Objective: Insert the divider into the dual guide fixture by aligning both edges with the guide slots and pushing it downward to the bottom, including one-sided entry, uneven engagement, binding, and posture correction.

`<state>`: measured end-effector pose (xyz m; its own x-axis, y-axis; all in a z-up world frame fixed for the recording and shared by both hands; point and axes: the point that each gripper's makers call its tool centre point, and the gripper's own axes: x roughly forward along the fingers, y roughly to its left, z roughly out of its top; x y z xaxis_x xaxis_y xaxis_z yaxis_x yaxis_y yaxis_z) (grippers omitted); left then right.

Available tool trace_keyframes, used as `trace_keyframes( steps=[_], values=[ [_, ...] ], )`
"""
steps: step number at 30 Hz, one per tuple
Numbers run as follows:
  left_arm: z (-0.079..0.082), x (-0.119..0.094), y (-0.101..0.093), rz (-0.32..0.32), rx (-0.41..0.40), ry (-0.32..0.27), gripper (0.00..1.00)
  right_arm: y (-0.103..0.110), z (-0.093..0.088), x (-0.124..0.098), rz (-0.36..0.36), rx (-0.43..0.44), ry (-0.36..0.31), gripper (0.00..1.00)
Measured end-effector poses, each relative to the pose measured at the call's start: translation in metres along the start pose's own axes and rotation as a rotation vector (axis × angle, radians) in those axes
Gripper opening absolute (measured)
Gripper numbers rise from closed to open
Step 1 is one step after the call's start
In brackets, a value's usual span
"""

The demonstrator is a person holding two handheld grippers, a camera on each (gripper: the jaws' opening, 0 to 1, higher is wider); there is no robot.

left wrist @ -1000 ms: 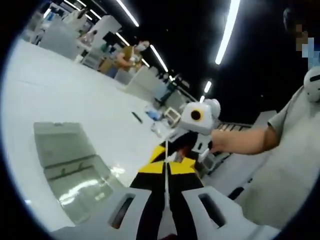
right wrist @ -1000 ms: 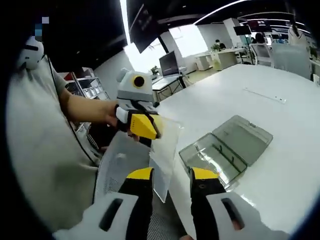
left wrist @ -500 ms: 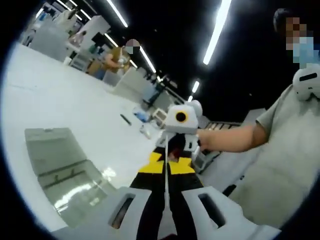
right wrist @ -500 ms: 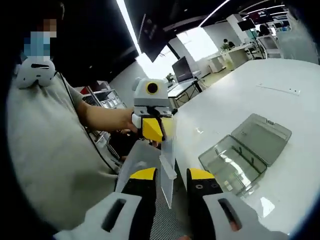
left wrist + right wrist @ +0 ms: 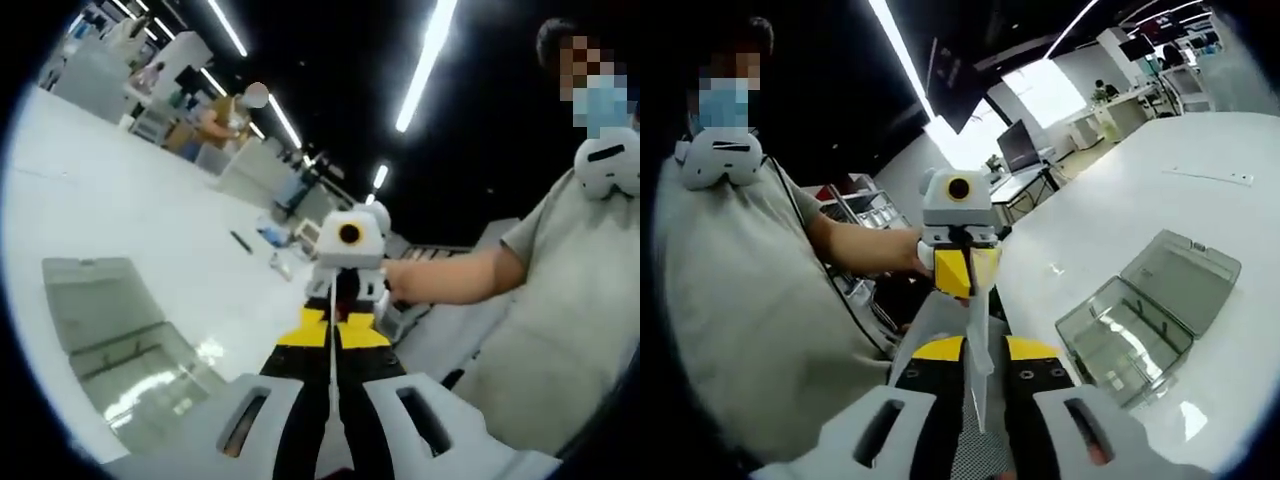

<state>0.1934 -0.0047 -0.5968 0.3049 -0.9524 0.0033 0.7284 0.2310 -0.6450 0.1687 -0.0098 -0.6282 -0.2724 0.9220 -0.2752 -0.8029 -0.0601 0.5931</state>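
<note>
In the left gripper view the left gripper [image 5: 332, 340] has its jaws pressed on the divider [image 5: 332, 375], a thin clear sheet seen edge-on as a pale line between the yellow tips. In the right gripper view the right gripper [image 5: 980, 352] pinches the same divider [image 5: 977, 345] from the opposite end, its jaws narrowed since a second ago, when they stood apart with the sheet slanting loosely between them. The sheet then showed a broad face; it now stands nearly edge-on to both cameras, held in the air between the two grippers, which face each other more squarely than before. The fixture [image 5: 1152, 313], a clear hinged box with its lid open, lies on the white table [image 5: 1160, 205] to the right of the divider and apart from it; it also shows in the left gripper view [image 5: 120, 335], at lower left. Behind the grippers is the person's forearm [image 5: 450, 275] and grey shirt [image 5: 740, 290].
</note>
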Motion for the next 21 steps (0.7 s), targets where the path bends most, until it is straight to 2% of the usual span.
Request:
trace_keyframes(
  steps=[21],
  values=[
    [-0.001,0.001,-0.005,-0.031,-0.007,-0.002,0.00,0.012,0.001,0.001,0.074,0.047,-0.039,0.01]
  ],
)
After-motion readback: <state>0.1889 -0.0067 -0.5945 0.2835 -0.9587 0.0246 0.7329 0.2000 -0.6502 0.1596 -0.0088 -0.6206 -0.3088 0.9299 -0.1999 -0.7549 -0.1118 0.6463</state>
